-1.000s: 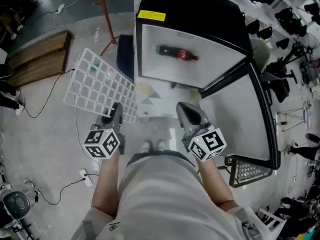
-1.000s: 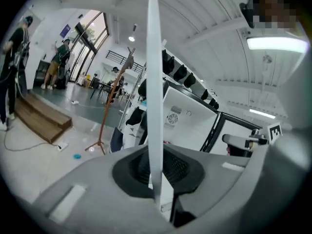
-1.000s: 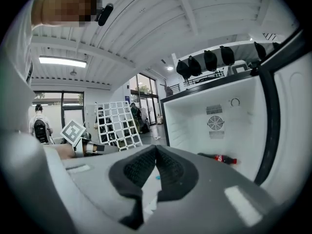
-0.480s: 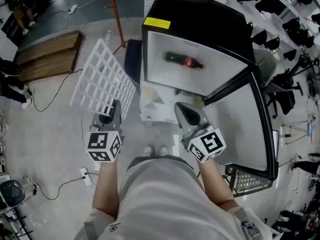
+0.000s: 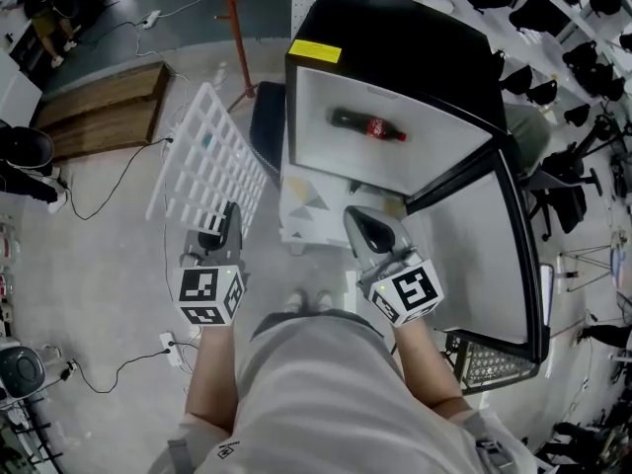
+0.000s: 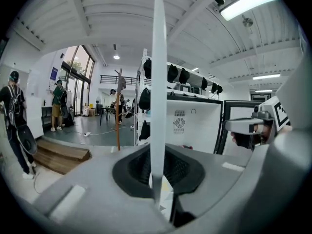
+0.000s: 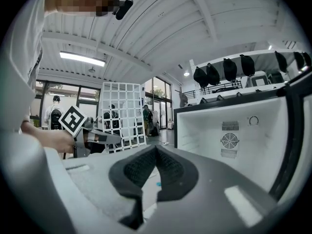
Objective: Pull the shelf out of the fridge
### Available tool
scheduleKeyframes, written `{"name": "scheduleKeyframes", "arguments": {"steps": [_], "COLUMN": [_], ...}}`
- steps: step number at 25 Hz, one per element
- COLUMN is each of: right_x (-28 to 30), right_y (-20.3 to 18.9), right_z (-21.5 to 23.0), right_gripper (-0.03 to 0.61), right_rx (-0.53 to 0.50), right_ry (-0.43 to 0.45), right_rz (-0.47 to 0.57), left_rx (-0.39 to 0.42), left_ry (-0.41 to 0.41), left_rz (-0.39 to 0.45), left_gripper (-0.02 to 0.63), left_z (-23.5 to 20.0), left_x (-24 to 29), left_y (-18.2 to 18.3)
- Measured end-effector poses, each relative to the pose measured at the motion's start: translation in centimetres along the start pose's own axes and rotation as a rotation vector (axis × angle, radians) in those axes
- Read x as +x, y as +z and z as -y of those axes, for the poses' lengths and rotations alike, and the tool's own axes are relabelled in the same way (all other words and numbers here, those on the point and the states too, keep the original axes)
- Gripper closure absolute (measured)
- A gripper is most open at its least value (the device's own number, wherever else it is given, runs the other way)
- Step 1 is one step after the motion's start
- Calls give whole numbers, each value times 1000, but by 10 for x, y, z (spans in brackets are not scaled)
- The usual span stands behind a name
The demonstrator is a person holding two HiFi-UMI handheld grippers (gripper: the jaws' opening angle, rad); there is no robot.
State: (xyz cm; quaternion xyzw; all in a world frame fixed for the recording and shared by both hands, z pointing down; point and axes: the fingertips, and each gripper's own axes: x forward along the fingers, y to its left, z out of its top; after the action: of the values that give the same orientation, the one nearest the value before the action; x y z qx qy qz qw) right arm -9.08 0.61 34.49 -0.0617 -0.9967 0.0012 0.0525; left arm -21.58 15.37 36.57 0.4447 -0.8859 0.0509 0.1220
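Shelf [image 5: 209, 156] is out of the fridge [image 5: 395, 28], standing on edge at the upper left of the head view, just beside the cabinet's side. I have the left gripper [image 5: 221, 223] clamped on its near rim, so in the left gripper view the grid reads as a thin white strip between the pads; I judge that upright hold keeps it off the floor. The right gripper [image 5: 361, 220] hangs empty at centre, jaws together, facing the open cavity, where a bottle [image 5: 370, 125] lies. The door [image 5: 494, 245] stands open at right. A red pole [image 5: 235, 28], a wooden step [image 5: 99, 112] and a floor cable [image 5: 114, 196] crowd the shelf's side.
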Motion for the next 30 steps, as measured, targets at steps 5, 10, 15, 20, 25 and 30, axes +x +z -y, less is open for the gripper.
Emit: {"name": "scheduleKeyframes", "arguments": {"steps": [5, 10, 15, 20, 25, 30], "right_x": [0, -1, -3, -5, -4, -5], "right_y": [-1, -2, -6, -8, -9, -10], "right_z": [-1, -4, -2, -3, -5, -6], "right_gripper": [575, 575, 575, 575, 575, 576], "right_rx": [-8, -12, -2, 1, 10, 4], "right_ry": [-4, -10, -16, -10, -14, -18], "right_rz": [-1, -3, -12, -12, -15, -14], "left_rx": [11, -14, -1, -11, -16, -27], "left_ry": [-7, -23, -28, -39, -41, -49], "left_rz": [-3, 2, 0, -4, -7, -7], "left_gripper": [581, 583, 581, 582, 582, 581], "left_z": [2, 2, 4, 5, 4, 4], "left_x": [2, 3, 5, 6, 5, 5], "left_y": [-1, -2, -2, -4, -4, -7]}}
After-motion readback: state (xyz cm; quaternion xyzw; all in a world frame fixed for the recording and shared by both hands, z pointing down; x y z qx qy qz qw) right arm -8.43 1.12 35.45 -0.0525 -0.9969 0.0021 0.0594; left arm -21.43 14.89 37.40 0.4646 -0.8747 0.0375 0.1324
